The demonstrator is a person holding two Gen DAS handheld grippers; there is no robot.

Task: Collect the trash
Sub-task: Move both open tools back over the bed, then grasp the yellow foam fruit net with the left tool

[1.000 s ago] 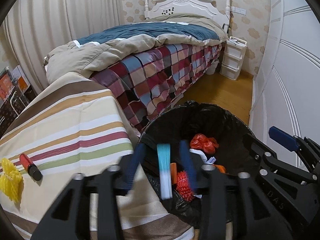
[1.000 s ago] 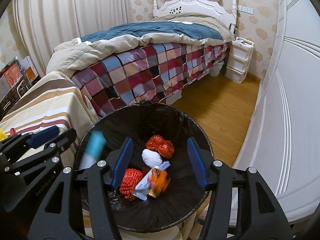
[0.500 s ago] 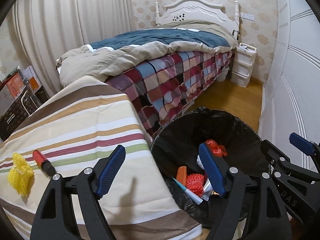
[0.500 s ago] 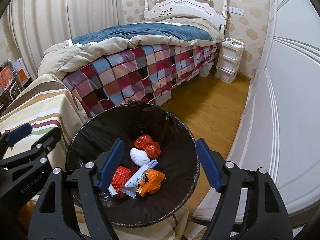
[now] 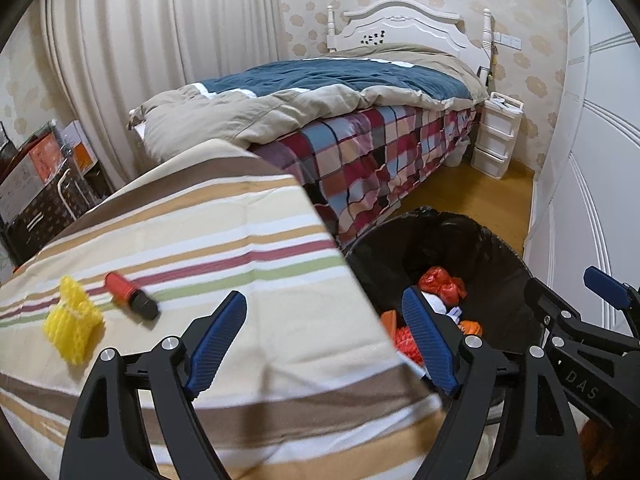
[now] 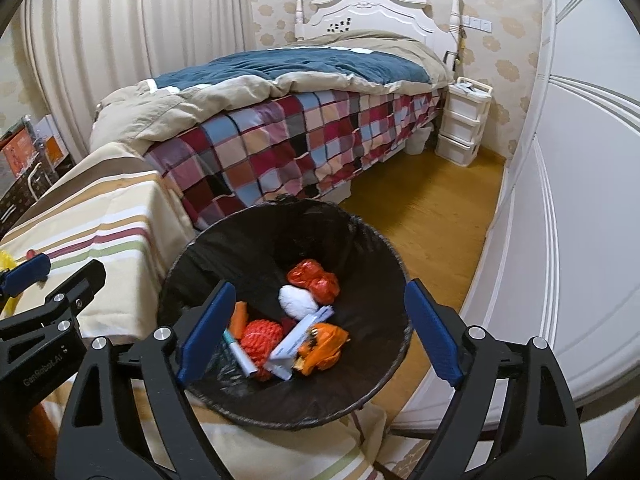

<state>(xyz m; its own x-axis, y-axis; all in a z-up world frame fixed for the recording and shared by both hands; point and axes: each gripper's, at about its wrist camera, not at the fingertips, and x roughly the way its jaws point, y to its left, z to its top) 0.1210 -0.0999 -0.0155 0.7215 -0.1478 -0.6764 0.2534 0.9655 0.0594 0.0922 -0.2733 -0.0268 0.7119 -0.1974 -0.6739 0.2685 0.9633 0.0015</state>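
Observation:
A black-lined bin [image 6: 360,232] stands beside the striped cloth [image 5: 240,240]. In it lie a red crumpled bag [image 6: 314,280], a white wad [image 6: 296,300], an orange net ball [image 6: 262,338], a pen [image 6: 240,354], a folded paper [image 6: 298,340] and an orange wrapper [image 6: 324,346]. My right gripper [image 6: 320,288] hangs over the bin, jaws opening, nothing between them. My left gripper [image 5: 322,300] is over the cloth's edge next to the bin [image 5: 500,248], jaws opening and empty. A yellow foam net [image 5: 74,320] and a red and black marker [image 5: 130,295] lie on the cloth to its left.
A bed [image 5: 360,92] with a checked cover runs along behind the bin. A white drawer unit [image 6: 464,120] stands at its head. White wardrobe doors [image 6: 580,200] close off the right side. Boxes [image 5: 36,168] are stacked at the far left. Wooden floor [image 6: 432,200] lies between bed and wardrobe.
Both pairs of jaws have widened. The pen that was between the left jaws now lies in the bin. The left gripper has swung left over the cloth.

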